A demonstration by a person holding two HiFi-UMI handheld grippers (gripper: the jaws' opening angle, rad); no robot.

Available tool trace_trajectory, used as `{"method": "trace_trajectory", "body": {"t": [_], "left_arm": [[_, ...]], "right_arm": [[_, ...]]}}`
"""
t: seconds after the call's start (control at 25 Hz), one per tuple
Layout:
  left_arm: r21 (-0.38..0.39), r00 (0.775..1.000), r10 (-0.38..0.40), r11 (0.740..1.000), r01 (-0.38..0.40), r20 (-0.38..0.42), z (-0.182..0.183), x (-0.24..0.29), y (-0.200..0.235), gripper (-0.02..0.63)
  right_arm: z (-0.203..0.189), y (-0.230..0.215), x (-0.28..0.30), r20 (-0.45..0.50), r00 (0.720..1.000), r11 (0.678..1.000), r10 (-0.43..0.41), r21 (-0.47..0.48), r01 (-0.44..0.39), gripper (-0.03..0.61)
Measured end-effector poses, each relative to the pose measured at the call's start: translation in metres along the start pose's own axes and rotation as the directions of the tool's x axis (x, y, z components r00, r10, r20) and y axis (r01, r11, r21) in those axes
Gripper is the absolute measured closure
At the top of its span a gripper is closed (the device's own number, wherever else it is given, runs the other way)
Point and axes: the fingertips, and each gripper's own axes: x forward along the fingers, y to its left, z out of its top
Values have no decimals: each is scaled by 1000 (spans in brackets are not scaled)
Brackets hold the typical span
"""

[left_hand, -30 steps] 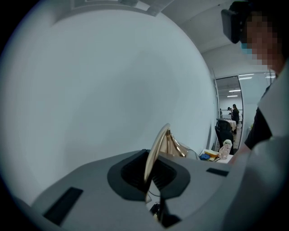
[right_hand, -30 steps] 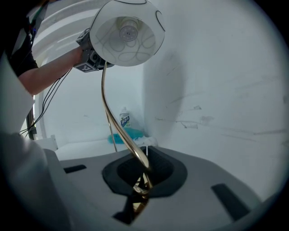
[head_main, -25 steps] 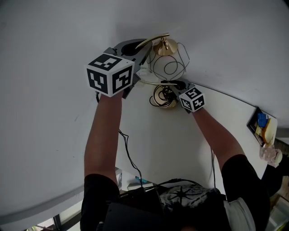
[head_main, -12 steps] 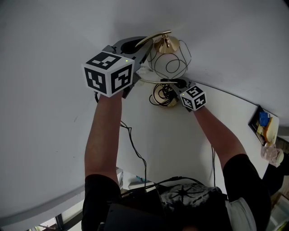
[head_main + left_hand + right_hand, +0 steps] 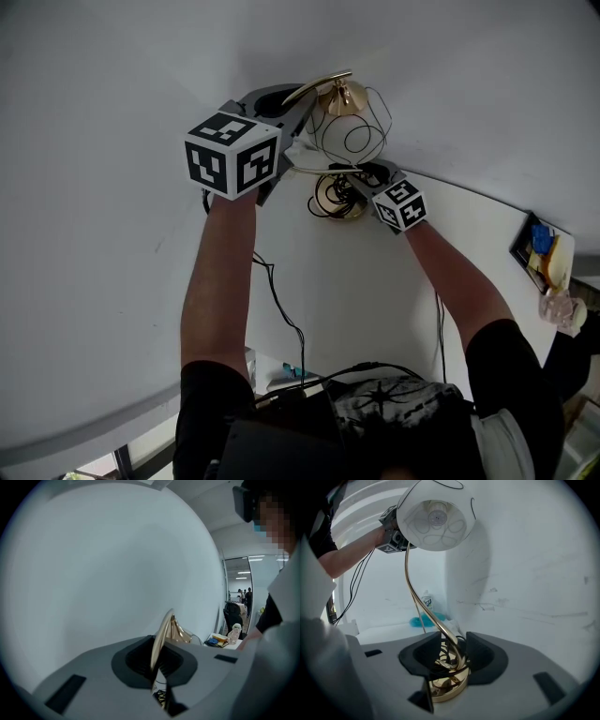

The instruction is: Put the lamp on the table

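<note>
1. Head view: the left gripper [image 5: 298, 111] was raised near the white wall, with its jaws at the upper curve of the lamp [image 5: 349, 127]'s brass stem, beside the wire shade.
2. Head view: the right gripper [image 5: 364, 180] sat lower, at the foot of the stem, just above the round brass base and its coiled black cord [image 5: 328, 199].
3. Head view: the base appeared to sit on the white table [image 5: 375, 281], close against the wall. Whether the right jaws were parted could not be made out from this angle.
4. Left gripper view: the left gripper [image 5: 157, 672] had its jaws closed tight on the thin brass stem of the lamp [image 5: 162, 631]. The stem rose out of the dark pads and curved away toward the brass socket.
5. Right gripper view: the right gripper [image 5: 449, 656] had just been opening, and its dark pads stood wide apart.
6. Right gripper view: the stem of the lamp [image 5: 411, 585] passed up between the pads without being pinched. The brass base and cord lay just below and beyond them.
7. Right gripper view: the stem swept up to the shade at the top, where the left gripper [image 5: 393, 535] gripped it.
8. Right gripper view: a small bottle [image 5: 426, 603] and a blue cloth [image 5: 416, 620] lay further back on the table [image 5: 384, 632].
</note>
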Motion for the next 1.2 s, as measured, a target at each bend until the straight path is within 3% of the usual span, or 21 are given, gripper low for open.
{"method": "trace_trajectory", "body": {"t": [0.76,1.08,1.2], "left_arm": [[43,1000,-3,999,3,16,1,-9,-15,600],[37,992,125,992,-124,-7,-11,-9,-3,595],[49,980,199,979,-199,0,-12,-20,3,480]], "right_arm": [[12,18,-77,-30,998,998,-54,-34,53,414],[19,30,-105,-39,998,998,-50,-33,48,414],[23,39,-113,-36,998,998,-49,-50,47,414]]}}
